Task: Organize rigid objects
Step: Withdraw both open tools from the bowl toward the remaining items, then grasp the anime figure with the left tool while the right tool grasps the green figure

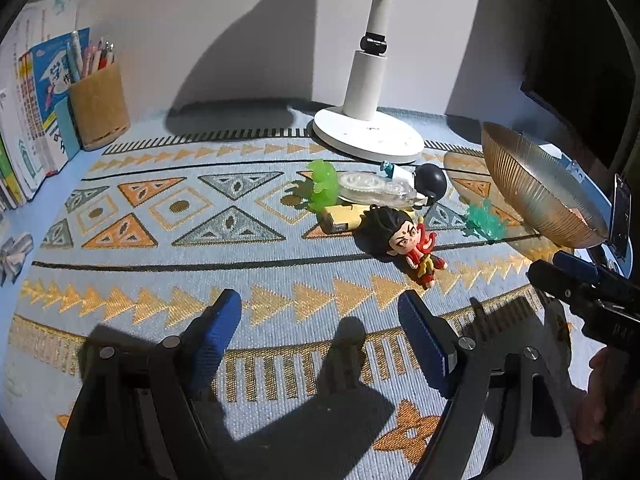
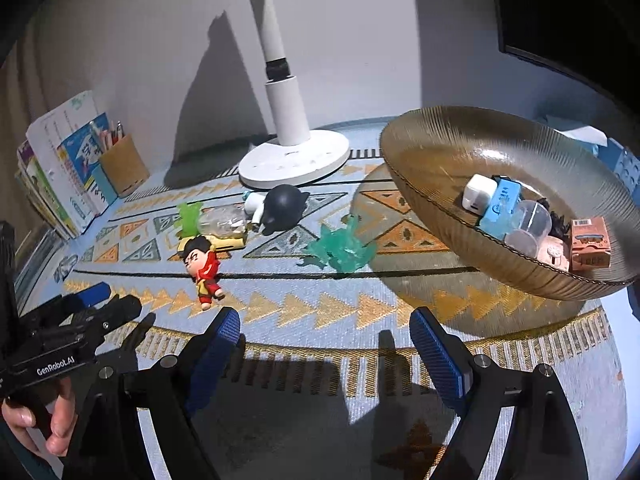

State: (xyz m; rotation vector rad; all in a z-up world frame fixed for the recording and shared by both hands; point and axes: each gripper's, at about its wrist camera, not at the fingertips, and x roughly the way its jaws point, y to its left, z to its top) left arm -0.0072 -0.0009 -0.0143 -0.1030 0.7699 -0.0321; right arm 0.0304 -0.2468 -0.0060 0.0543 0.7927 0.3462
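A small figurine (image 1: pixel 408 240) with black hair and red clothes lies on the patterned mat, also in the right wrist view (image 2: pixel 202 266). Behind it lie a yellow block (image 1: pixel 344 218), a clear tape dispenser (image 1: pixel 372 188), a green plastic piece (image 1: pixel 324 184), a black round object (image 1: pixel 432 182) and a teal plastic piece (image 1: pixel 484 222). An amber glass bowl (image 2: pixel 432 148) at the right holds several small items. My left gripper (image 1: pixel 320 320) is open and empty, near the figurine. My right gripper (image 2: pixel 324 336) is open and empty, in front of the bowl.
A white lamp base (image 1: pixel 368 136) stands at the back by the wall. A cork pen holder (image 1: pixel 100 108) and books (image 1: pixel 32 120) stand at the back left. A dark monitor (image 1: pixel 580 72) is at the right.
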